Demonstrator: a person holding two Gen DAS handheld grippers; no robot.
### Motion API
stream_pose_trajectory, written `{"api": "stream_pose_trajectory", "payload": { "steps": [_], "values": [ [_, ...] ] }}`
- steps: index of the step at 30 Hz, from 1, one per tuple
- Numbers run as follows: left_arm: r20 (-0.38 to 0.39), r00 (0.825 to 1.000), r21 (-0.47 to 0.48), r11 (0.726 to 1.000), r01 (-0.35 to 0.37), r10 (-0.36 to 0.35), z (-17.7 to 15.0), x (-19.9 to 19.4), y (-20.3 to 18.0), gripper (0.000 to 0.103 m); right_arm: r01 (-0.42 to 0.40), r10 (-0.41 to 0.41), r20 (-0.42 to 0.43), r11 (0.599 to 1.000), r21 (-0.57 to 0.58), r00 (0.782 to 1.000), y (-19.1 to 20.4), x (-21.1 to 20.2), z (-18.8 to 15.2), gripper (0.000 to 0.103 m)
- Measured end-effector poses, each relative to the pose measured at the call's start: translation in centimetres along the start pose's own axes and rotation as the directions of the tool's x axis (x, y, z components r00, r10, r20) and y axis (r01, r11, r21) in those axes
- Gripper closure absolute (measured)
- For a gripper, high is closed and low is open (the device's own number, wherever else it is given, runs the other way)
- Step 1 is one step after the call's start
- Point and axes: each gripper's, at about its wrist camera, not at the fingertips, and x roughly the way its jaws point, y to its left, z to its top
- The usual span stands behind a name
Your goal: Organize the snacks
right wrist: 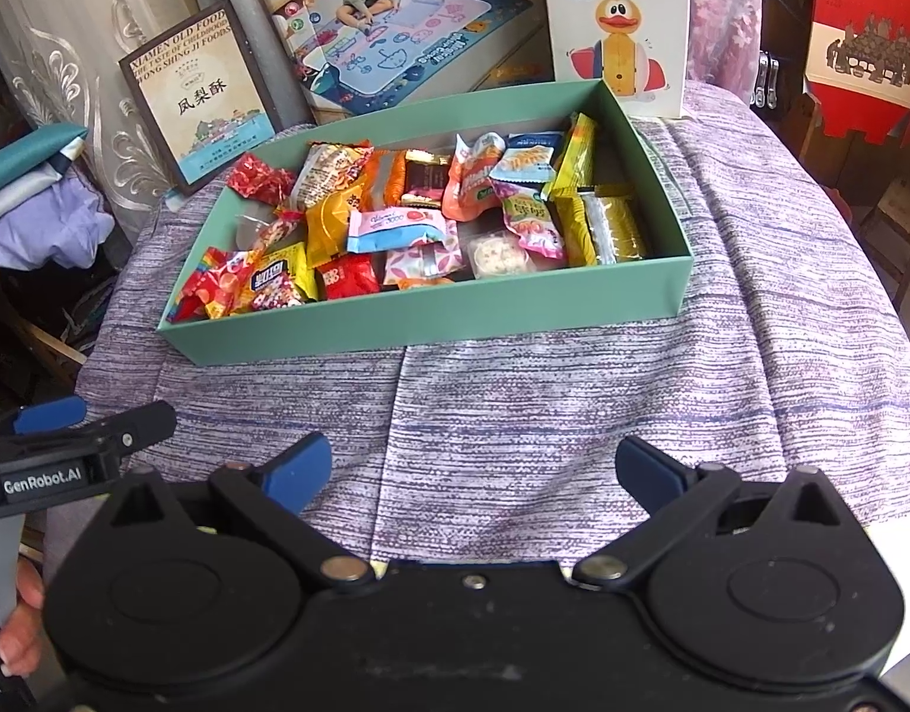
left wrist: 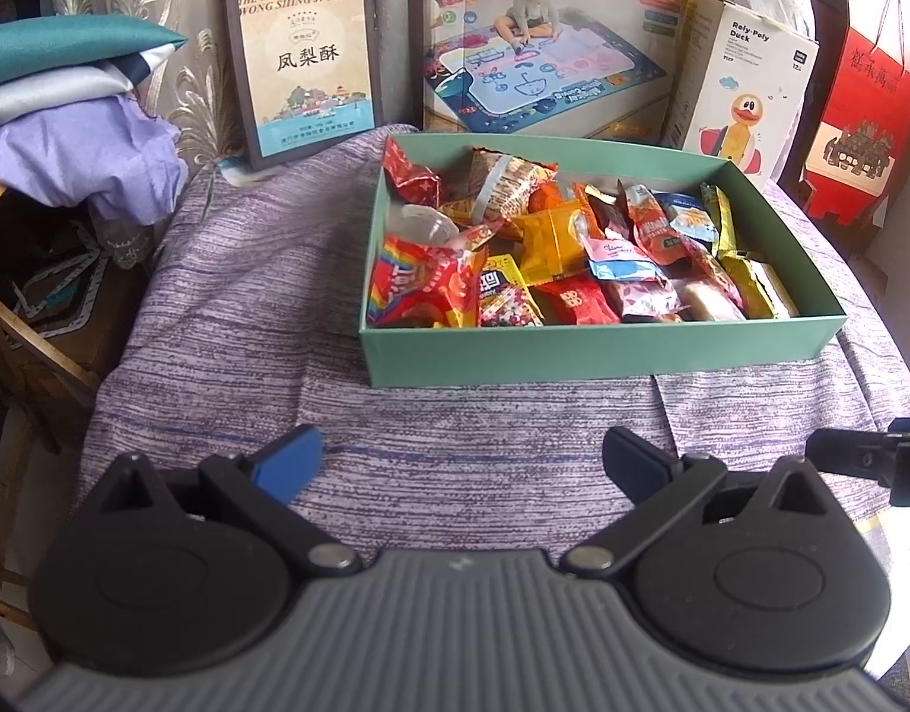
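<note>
Left tool: the left tool (left wrist: 461,463) hung spread and empty over the purple cloth (left wrist: 229,320), at 6 o'clock from the box.
Right tool: the right tool (right wrist: 473,469) was likewise spread wide, holding nothing, just beside the left one.
Box: the green box (right wrist: 431,320) sat on the cloth-covered counter, its near wall facing both tools.
Snacks: the snacks (right wrist: 419,207) lay heaped inside the box, wrappers overlapping; none showed on the cloth outside.
Step in hand: seemingly all gathered, with both tools apart from the box.
Doing it well: if any tidying remained, the top packets were the ones to take, such as the red packet (right wrist: 348,276) at the box's 7 o'clock corner, pinched by a loose edge and lifted straight up so its neighbours stayed put.
Risk: crinkly wrappers could slip from the pads.
</note>
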Motion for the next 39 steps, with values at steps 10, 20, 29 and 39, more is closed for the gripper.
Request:
{"api": "stream_pose_trajectory", "payload": {
  "steps": [10, 20, 29, 39],
  "values": [
    [-0.013, 1.000, -0.008, 1.000, -0.004, 0.004, -0.2, 0.3, 0.1, 0.000, 0.003, -0.003, -0.007, 1.000, -0.007, 1.000, 0.0, 0.2, 0.1, 0.000],
    [-0.015, 1.000, -0.011, 1.000, -0.004, 0.004, -0.3, 0.6, 0.3, 0.000, 0.001, -0.001, -0.014, 1.000, -0.008, 1.000, -0.2, 0.5, 0.1, 0.000],
    [-0.019, 1.000, -0.015, 1.000, -0.001, 0.001, -0.3, 0.9, 0.3, 0.000, -0.001, 0.001, -0.020, 1.000, -0.019, 1.000, -0.2, 0.8, 0.2, 0.000],
    [-0.038, 0.999, -0.030, 0.999, -0.016, 0.015, -0.4, 1.4, 0.6, 0.000, 0.007, -0.007, -0.033, 1.000, -0.014, 0.999, -0.4, 1.2, 0.3, 0.000]
  ]
}}
